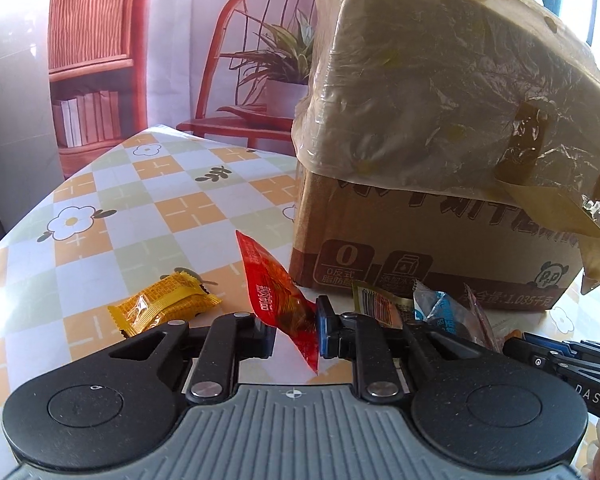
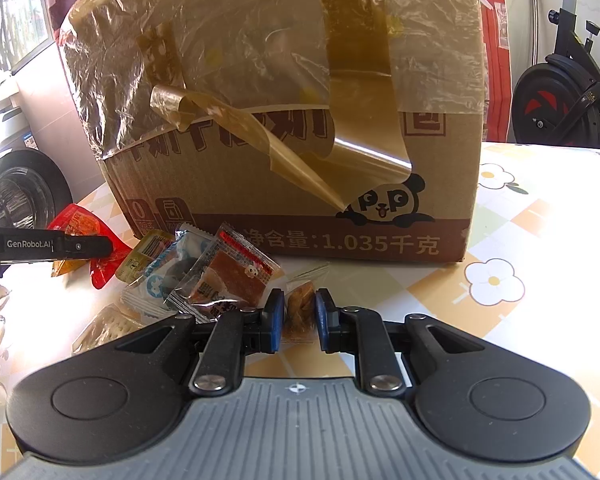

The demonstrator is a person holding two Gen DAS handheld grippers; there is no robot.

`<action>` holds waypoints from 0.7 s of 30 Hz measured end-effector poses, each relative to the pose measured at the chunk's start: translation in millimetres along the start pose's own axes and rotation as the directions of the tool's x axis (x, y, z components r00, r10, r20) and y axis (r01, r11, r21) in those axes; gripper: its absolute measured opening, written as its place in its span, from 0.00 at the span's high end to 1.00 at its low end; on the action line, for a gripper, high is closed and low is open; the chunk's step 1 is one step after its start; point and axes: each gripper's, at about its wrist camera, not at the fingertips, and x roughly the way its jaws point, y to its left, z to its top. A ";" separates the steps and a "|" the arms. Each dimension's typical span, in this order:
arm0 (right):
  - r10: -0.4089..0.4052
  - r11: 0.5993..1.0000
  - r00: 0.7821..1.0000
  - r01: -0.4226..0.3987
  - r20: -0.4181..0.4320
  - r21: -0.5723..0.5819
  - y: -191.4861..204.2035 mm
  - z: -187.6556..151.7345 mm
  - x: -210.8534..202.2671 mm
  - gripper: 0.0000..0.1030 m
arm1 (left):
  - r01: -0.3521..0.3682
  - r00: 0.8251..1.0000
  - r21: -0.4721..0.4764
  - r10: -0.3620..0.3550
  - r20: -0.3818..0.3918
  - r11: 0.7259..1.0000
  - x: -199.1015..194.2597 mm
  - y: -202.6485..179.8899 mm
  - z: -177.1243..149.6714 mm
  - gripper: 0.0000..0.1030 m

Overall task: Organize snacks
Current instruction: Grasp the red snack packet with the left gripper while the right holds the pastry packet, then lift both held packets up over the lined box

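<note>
Hard to read: contents of the clear packet, and the box's print under crinkled film. Red packet pinched in the left gripper, long axis tilted up and away. Right gripper clamped on that clear packet, snack pile just left.

Left gripper angled downward, fingers clamped onto a red packet; right gripper pointed down too, squeezed tight on a small clear snack bag.
</note>
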 end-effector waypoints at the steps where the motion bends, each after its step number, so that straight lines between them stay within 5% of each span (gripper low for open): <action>1: 0.001 1.000 1.000 -0.001 0.000 0.000 0.2 0.1 0.2 0.82 | -0.001 1.000 0.006 0.001 0.009 1.000 -4.8 -0.8 -0.9 0.80; 21: -0.011 0.999 0.999 0.012 0.037 -0.030 11.0 -2.3 -13.5 0.82 | 0.039 0.998 0.061 -0.042 0.052 0.997 -54.4 -12.9 -14.6 0.80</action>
